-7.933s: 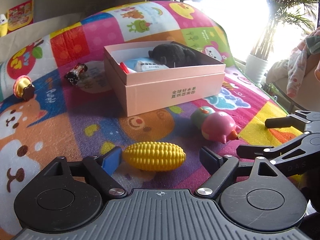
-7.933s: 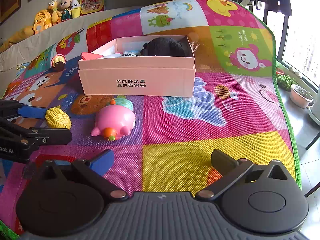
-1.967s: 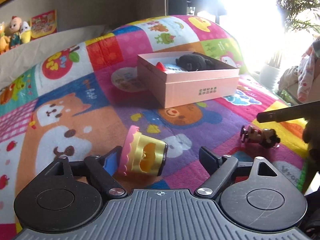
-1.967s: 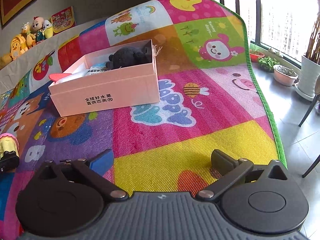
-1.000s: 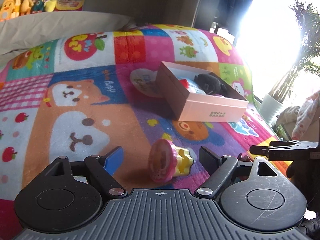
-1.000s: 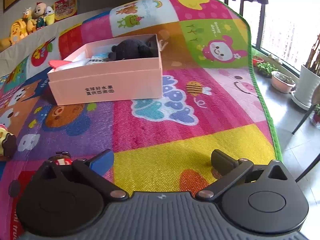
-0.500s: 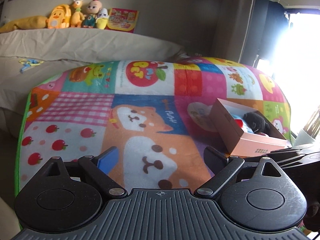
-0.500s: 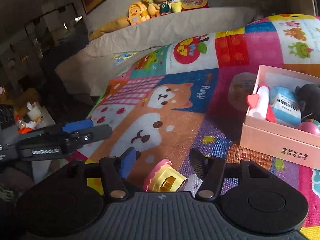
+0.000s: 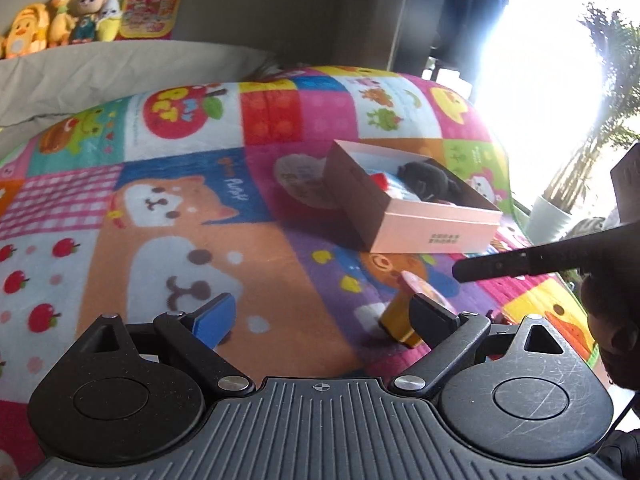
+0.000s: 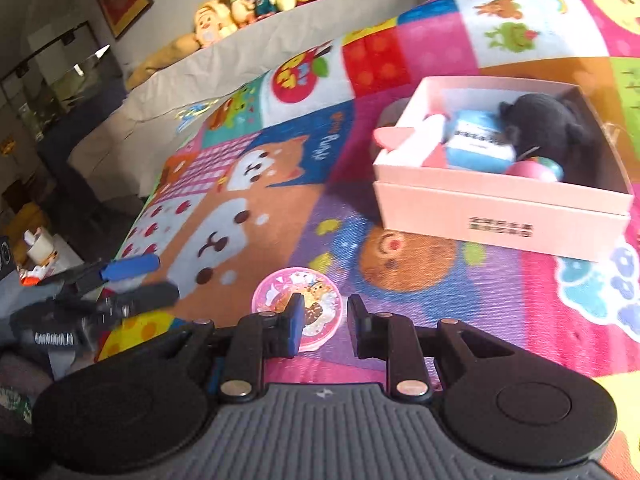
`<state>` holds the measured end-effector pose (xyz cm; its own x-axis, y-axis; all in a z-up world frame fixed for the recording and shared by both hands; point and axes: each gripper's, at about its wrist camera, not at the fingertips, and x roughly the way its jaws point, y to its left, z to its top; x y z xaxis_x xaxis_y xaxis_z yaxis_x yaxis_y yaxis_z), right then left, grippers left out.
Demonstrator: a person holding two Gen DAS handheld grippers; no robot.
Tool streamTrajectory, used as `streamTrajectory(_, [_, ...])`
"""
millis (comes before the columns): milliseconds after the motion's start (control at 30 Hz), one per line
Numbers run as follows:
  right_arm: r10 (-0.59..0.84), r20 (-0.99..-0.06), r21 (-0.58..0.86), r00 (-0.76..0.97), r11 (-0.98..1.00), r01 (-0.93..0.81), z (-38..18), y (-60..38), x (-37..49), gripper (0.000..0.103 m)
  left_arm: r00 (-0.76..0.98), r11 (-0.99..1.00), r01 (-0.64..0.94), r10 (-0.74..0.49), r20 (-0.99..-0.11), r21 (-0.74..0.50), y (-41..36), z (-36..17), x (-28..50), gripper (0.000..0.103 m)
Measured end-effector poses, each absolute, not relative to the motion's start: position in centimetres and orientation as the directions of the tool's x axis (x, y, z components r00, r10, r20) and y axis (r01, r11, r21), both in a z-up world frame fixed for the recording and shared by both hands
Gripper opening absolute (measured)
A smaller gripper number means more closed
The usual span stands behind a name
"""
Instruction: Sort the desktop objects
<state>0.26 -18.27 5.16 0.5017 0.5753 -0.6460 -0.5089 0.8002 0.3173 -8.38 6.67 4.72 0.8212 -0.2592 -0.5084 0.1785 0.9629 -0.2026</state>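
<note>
The cupcake toy (image 9: 398,318), pink top over a yellow body, tilts up off the colourful play mat (image 9: 260,272). My right gripper (image 10: 326,299) is shut on the rim of the cupcake toy (image 10: 276,300), whose pink top faces the camera. In the left wrist view the right gripper's finger (image 9: 500,266) reaches in from the right to the toy's top. My left gripper (image 9: 322,304) is open and holds nothing, just left of the toy. The right wrist view shows the left gripper (image 10: 166,276) low on the left. The pink box (image 10: 500,216) holds a black plush (image 10: 548,120) and other items.
The pink box (image 9: 436,232) sits on the mat beyond the toy. Plush toys (image 9: 60,20) line a ledge above a beige cover at the back. A potted plant (image 9: 552,216) stands by the bright window on the right. The mat's left edge drops off (image 10: 132,232).
My right gripper swung left over the cupcake toy and went from wide open to shut on it. The toy went from lying on its side to tilted up. The left gripper stayed open.
</note>
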Motion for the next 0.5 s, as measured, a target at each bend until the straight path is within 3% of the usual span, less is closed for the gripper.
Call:
streamTrajectory(100, [0.554, -0.603, 0.298, 0.574, 0.824, -0.482, 6.3, -20.2, -0.3, 0.033, 0.822, 0.960, 0.219, -0.277, -0.497, -0.174, 5.6, 5.5, -8.2, 0.099])
streamTrajectory(167, [0.513, -0.594, 0.245, 0.619, 0.849, -0.468, 6.6, -21.5, -1.1, 0.053, 0.810, 0.958, 0.247, -0.286, -0.512, -0.145, 4.8, 5.4, -8.2, 0.101])
streamTrajectory(233, [0.471, -0.614, 0.182, 0.633, 0.865, -0.467, 6.3, -22.5, -2.0, 0.063, 0.790, 0.955, 0.274, -0.292, -0.539, -0.115, 3.7, 4.9, -8.0, 0.101])
streamTrajectory(367, [0.421, -0.679, 0.080, 0.601, 0.856, -0.510, 4.6, -23.6, -4.8, 0.073, 0.751, 0.946, 0.304, -0.312, -0.581, -0.115, 2.2, 3.4, -7.5, 0.101])
streamTrajectory(500, [0.301, -0.695, -0.076, 0.653, 0.873, -0.483, 3.3, -23.7, -6.3, 0.074, 0.733, 0.941, 0.317, -0.320, -0.600, -0.116, 1.1, 2.8, -7.2, 0.101])
